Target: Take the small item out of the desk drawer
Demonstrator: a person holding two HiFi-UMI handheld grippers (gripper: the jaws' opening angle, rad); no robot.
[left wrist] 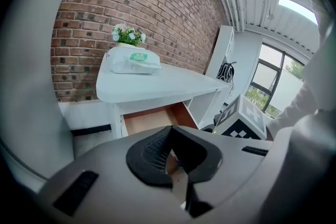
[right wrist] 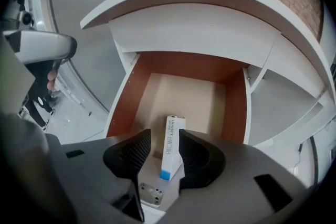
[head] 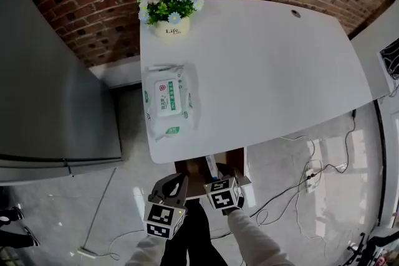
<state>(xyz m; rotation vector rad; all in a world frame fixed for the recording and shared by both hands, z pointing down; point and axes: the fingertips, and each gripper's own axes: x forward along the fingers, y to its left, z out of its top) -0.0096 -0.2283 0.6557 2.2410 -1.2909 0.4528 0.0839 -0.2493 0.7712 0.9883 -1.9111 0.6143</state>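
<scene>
The desk drawer (right wrist: 184, 94) stands pulled out under the front edge of the white desk (head: 262, 65); its wooden floor is bare apart from one item. A small white box with a blue near end (right wrist: 170, 147) lies at the drawer's front, also seen as the box (head: 212, 166) from the head. My right gripper (right wrist: 164, 136) is lowered over it. The jaws stand on either side of the box; the right pad touches it and a gap shows at the left pad. My left gripper (head: 175, 187) hangs left of the drawer, jaws together and empty.
On the desk lie a pack of wet wipes (head: 168, 103) and a flower pot (head: 169, 9) near the brick wall. A grey cabinet (head: 56, 84) stands left of the desk. Cables and a power strip (head: 308, 171) lie on the floor to the right.
</scene>
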